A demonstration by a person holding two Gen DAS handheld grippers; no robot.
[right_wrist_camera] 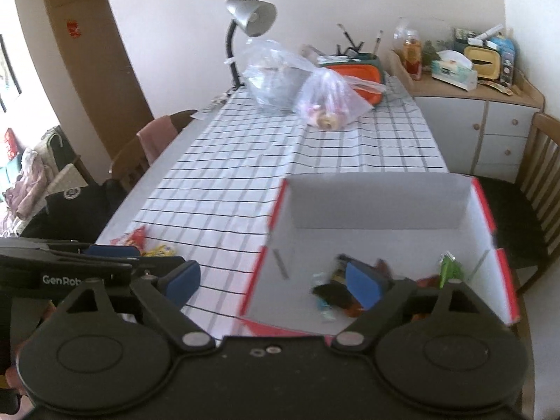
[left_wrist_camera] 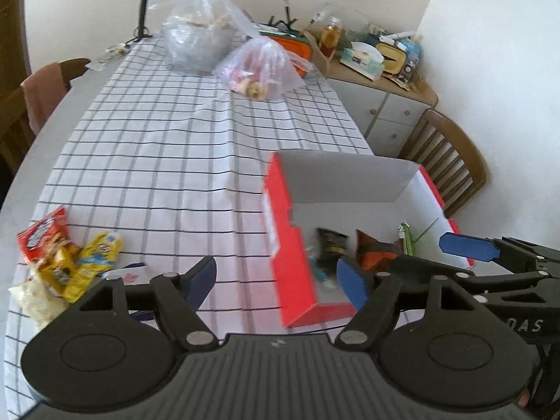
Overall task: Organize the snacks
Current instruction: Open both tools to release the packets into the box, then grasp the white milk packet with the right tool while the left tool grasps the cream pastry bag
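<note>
A red-edged white cardboard box lies open on the checked tablecloth. Several snack packets lie inside it, among them a black one, an orange-brown one and a green one. A pile of loose snacks, red, yellow and white, lies left of the box; it also shows in the right wrist view. My left gripper is open and empty above the box's near left corner. My right gripper is open and empty over the box's near edge; it also shows in the left wrist view.
At the far end of the table stand a desk lamp, a bagged bowl, a clear bag of snacks and an orange container. Wooden chairs stand at both sides. A cluttered cabinet is at the back right.
</note>
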